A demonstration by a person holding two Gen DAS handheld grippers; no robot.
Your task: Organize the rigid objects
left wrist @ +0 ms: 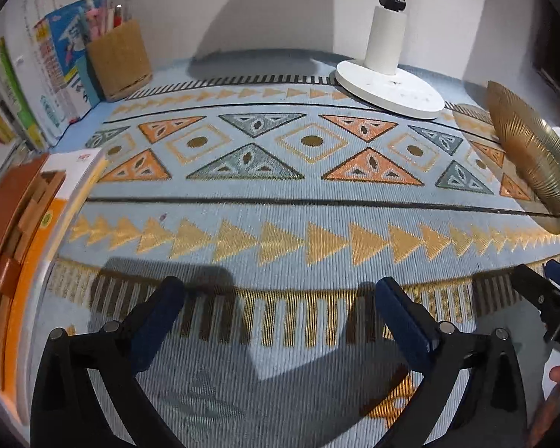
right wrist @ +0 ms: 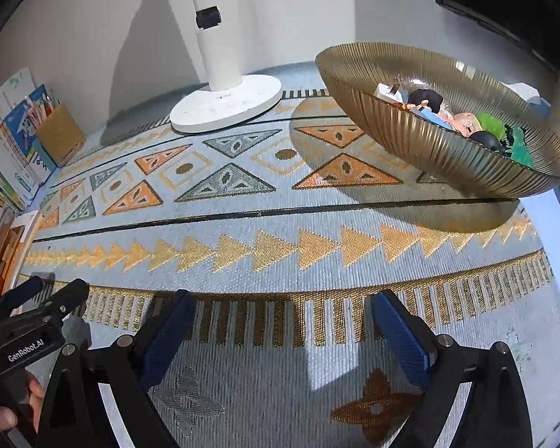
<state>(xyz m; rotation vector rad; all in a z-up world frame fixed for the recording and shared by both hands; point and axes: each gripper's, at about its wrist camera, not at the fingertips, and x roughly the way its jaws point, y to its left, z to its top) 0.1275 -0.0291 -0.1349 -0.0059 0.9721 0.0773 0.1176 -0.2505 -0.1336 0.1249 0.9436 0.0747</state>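
A ribbed amber glass bowl (right wrist: 410,142) stands at the right of the patterned mat (right wrist: 280,224). It holds several small items, among them a white plug-like piece (right wrist: 384,91), a black-haired figure (right wrist: 425,99) and something green (right wrist: 489,121). In the left wrist view the bowl (left wrist: 526,156) shows only as a side wall at the right edge. My left gripper (left wrist: 280,291) hovers open over the mat's striped border with nothing between its fingers. Beside it, my right gripper (right wrist: 283,300) is open and empty too. Each gripper shows at the edge of the other's view.
A white lamp base (left wrist: 388,89) with its post stands at the back by the wall. A woven pen holder (left wrist: 119,59) and upright books (left wrist: 44,74) fill the back left corner. An orange box with wooden blocks (left wrist: 18,242) lies along the left edge.
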